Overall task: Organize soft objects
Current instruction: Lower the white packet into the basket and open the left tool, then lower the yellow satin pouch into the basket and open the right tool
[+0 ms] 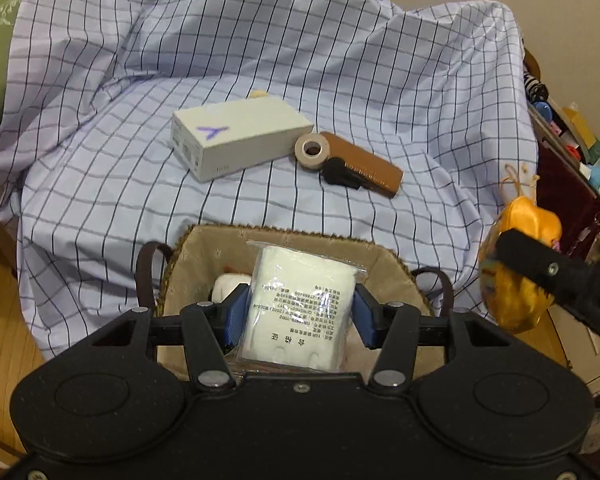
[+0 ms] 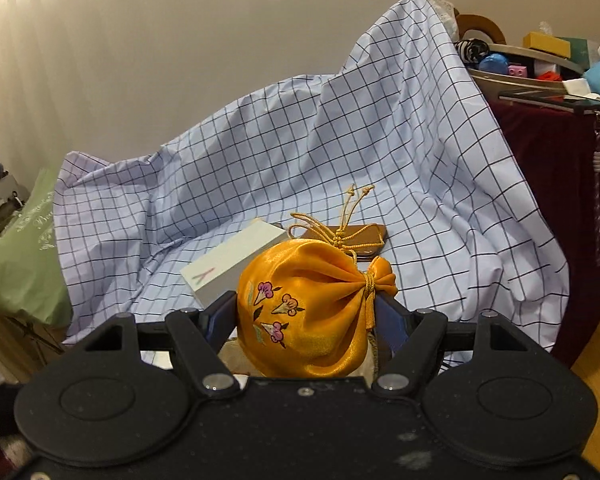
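My left gripper (image 1: 300, 312) is shut on a white cotton pack in clear plastic (image 1: 300, 304) and holds it over the beige lined basket (image 1: 204, 248), which has a white soft item (image 1: 228, 286) inside. My right gripper (image 2: 306, 320) is shut on an orange satin drawstring pouch (image 2: 308, 308) with embroidered flowers. The pouch also shows in the left wrist view (image 1: 516, 276) to the right of the basket, with the right gripper's black finger (image 1: 540, 264) across it.
On the checked blue cloth (image 1: 380, 80) lie a white box marked with a purple letter (image 1: 240, 136), a roll of beige tape (image 1: 312, 150) and a brown flat case with a black clip (image 1: 364, 166). A cluttered dark red table (image 2: 560, 152) stands at the right. A green bag (image 2: 24, 264) lies at the left.
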A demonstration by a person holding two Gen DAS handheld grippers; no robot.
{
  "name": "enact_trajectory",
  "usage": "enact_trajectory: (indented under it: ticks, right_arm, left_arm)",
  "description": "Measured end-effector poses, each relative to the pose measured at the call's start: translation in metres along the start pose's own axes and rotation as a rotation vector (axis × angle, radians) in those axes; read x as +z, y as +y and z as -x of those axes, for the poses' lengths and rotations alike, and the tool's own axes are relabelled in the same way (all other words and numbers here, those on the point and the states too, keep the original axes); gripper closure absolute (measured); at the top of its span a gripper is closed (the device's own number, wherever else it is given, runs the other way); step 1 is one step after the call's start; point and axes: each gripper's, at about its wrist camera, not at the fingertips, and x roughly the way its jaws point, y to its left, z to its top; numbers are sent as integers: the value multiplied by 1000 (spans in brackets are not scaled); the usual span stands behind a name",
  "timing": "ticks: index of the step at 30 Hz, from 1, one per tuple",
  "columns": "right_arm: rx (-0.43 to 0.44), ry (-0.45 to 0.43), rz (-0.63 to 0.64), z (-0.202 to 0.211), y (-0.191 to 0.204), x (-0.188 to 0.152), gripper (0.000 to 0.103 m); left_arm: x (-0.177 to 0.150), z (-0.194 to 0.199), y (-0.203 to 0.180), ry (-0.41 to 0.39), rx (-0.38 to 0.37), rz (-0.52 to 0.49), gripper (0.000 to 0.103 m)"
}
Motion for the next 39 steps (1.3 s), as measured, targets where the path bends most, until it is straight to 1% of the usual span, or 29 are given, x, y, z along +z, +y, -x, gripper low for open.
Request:
enact_trajectory:
  ticks: [5,10,13,15,17,22,24,25,31,39]
  right_arm:
    - [-6,39,2,-8,3,-7,30]
    - [-9,62,11,-12,4,-11,30]
    - [-9,72,15,-13,4,-12,30]
    - [-8,76,17,-13,6,-13,30]
    - [-9,80,18,-13,6,-13,30]
    - [-14,97,17,-17,5,-15,30]
    - [-18,104,20,-19,6,-16,30]
    - [-20,107,21,-20,5,-16,30]
    - [-29,143,24,-27,7,-18,30]
    - [-36,153,33,-32,11,-21,29]
  left_arm:
    - [-6,-12,7,39,15,27,52]
    - [-9,-15,10,38,21,29,52]
    - [-9,-19,10,43,26,29,50]
    - [-10,-18,10,40,37,28,40]
    - [-10,-16,10,26,47,22,37]
    - [-13,-9,13,6,60,42,36]
    - [-15,-8,14,2,70,57,29]
    - [-17,-7,15,-3,76,65,28]
    - [-22,-3,13,-13,96,51,27]
    - [-26,-4,13,4,103,35,26]
